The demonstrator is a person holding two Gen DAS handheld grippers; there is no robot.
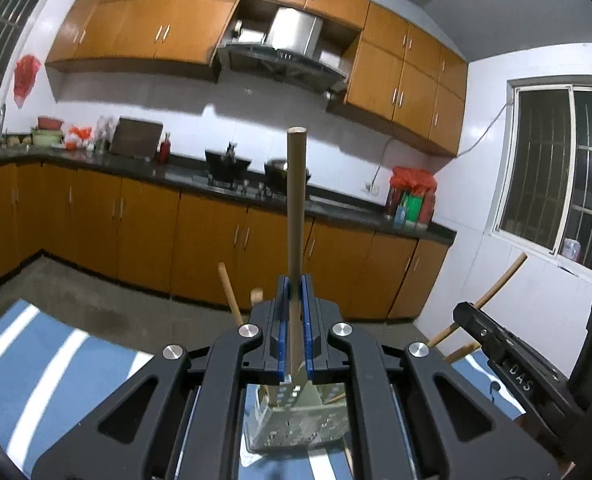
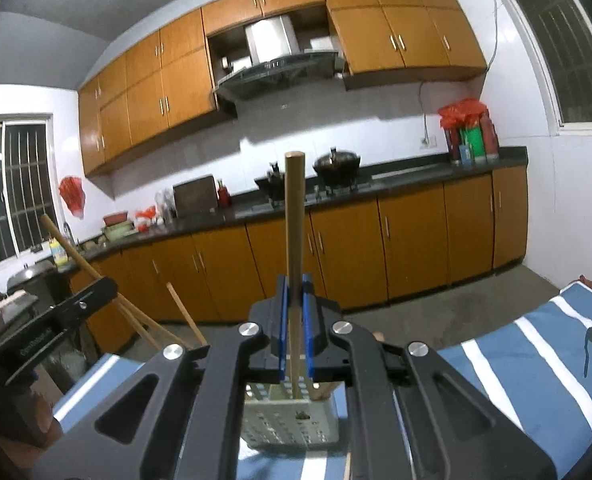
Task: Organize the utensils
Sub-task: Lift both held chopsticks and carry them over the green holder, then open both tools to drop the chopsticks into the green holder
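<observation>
My left gripper (image 1: 296, 280) is shut on the upright wooden handle of a utensil (image 1: 296, 200), whose lower end stands in a perforated metal utensil holder (image 1: 296, 428) below the jaws. My right gripper (image 2: 295, 280) is shut on another upright wooden handle (image 2: 295, 216), its lower end in the same holder (image 2: 292, 424). Other wooden handles (image 1: 228, 292) lean out of the holder. The right gripper's body (image 1: 511, 356) shows at the right of the left wrist view; the left gripper's body (image 2: 44, 320) shows at the left of the right wrist view.
The holder stands on a blue cloth with white stripes (image 1: 56, 376), also in the right wrist view (image 2: 535, 352). A dark spoon-like object (image 2: 589, 344) lies on the cloth at right. Beyond are orange kitchen cabinets (image 1: 144, 224), a dark counter with pots (image 2: 335, 168) and a range hood.
</observation>
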